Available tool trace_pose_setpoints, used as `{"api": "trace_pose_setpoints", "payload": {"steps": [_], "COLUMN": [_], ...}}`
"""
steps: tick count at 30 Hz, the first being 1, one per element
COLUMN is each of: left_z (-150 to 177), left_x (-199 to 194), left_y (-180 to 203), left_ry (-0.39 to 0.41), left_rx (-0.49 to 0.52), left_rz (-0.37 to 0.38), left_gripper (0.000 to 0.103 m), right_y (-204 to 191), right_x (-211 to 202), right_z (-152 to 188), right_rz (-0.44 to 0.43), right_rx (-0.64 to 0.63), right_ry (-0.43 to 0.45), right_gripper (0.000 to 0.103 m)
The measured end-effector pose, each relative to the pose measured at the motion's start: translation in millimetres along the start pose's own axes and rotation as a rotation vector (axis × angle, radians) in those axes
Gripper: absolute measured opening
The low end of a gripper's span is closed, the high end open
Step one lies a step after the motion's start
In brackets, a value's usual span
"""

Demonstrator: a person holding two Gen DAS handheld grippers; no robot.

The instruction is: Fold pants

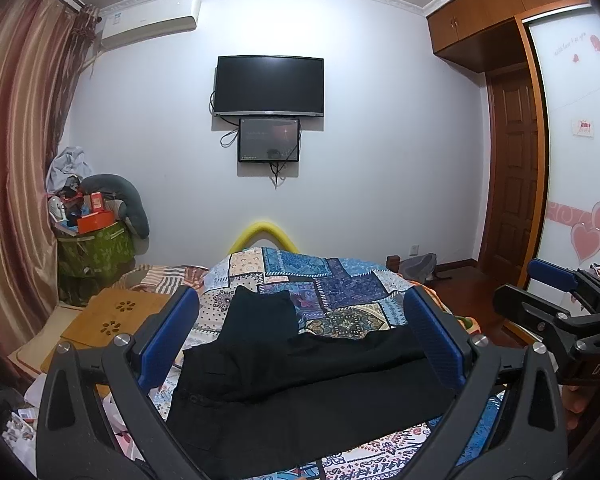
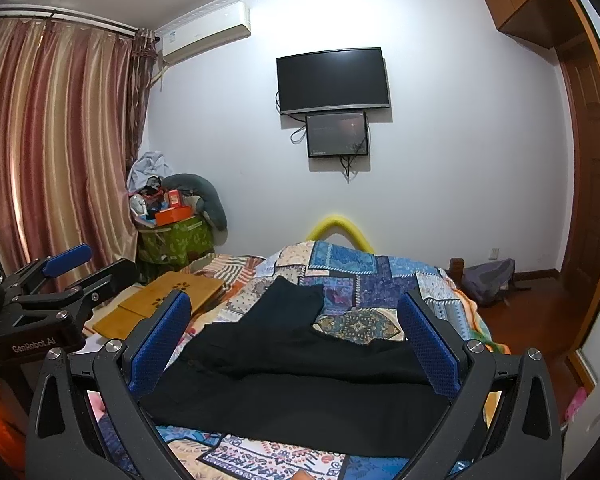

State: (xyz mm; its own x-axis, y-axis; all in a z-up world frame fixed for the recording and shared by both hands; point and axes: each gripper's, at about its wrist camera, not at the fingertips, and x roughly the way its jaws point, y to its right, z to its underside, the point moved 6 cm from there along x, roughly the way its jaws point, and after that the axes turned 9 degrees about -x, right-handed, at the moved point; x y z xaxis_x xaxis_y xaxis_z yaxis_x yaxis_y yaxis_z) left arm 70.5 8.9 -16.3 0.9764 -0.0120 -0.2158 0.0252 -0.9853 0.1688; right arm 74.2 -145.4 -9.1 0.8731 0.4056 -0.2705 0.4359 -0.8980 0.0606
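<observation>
Right gripper (image 1: pixel 556 292) reads "DAS"; left gripper (image 2: pixel 84 268) reads "GenRobot.AI".

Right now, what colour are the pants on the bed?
Plain black pants, shown best in the left wrist view.

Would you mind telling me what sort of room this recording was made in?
Most likely a home bedroom: black pants lie on a bed with a patchwork quilt, a wooden built-in wardrobe fills one wall, and striped curtains hang beside a wall-mounted black television.
</observation>
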Motion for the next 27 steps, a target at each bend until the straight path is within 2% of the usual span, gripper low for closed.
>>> {"api": "trace_pose_setpoints", "payload": {"steps": [6,11,18,20,21,27], "left_z": [2,0,-2,3,8,45], "left_x": [18,58,131,157,170,245], "left_y": [-1,-12,-56,-77,-87,-140], "left_ry": [-0.033,-0.079,-0.132,-0.152,-0.181,-0.339], "left_rx": [-0.01,-0.015,-0.012,-0.005,-0.006,-0.008], "left_rz": [0.016,0.022,-0.079,-0.137,-0.168,-0.203], "left_gripper": [0.103,0.103,0.103,0.103,0.103,0.103], "right_y": [4,14,50,59,66,96], "right_x": [17,44,106,121,131,185], "right_z": [4,12,33,39,44,73], "right_rz": [0.009,0.018,0.042,0.028,0.012,-0.008], "right_rx": [-0.006,-0.025,-0.04,-0.034,-0.026,-0.014], "right_ry": [-0.02,-0.054,-0.136,-0.163,-0.179,-0.31], "right_gripper": [0.102,0.102,0.102,0.102,0.102,0.102]}}
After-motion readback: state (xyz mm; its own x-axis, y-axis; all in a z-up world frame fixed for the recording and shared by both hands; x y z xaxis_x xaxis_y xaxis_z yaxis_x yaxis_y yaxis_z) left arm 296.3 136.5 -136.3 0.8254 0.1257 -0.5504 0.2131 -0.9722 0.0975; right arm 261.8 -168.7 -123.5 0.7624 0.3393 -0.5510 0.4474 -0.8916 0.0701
